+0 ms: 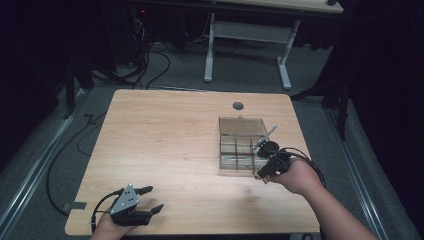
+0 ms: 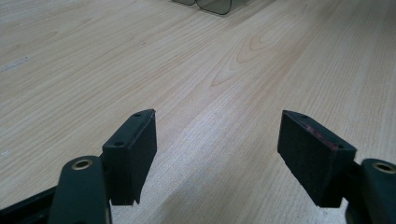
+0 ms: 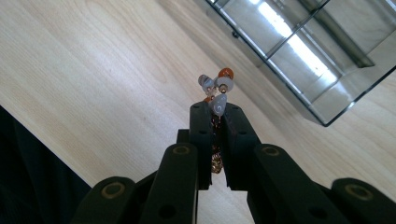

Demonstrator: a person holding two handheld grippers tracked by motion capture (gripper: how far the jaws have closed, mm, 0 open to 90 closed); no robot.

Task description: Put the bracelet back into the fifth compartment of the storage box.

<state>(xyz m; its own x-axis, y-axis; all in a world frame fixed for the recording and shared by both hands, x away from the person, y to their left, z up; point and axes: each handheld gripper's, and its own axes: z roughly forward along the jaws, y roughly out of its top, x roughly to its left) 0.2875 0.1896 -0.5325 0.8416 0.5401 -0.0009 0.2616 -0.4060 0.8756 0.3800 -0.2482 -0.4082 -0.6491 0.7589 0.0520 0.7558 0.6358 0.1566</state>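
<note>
Wooden bench (image 1: pixel 165 150) — right tongs (image 3: pixel 217 114) clamped on beads (image 3: pixel 215 86) beside clear box (image 1: pixel 241 147); left tongs (image 2: pixel 217 154) gape apart, well away — holding nothing.

Setting: lab or recording room, dimly lit. Light wood tabletop (image 1: pixel 165 145) with a round cable hole (image 1: pixel 238 106) near its far edge. Grey carpet floor (image 1: pixel 250 75) beyond, loose black cables (image 1: pixel 150 65) trailing across it. Second desk on a white metal frame (image 1: pixel 247 50) behind. Dark surroundings on both sides.
</note>
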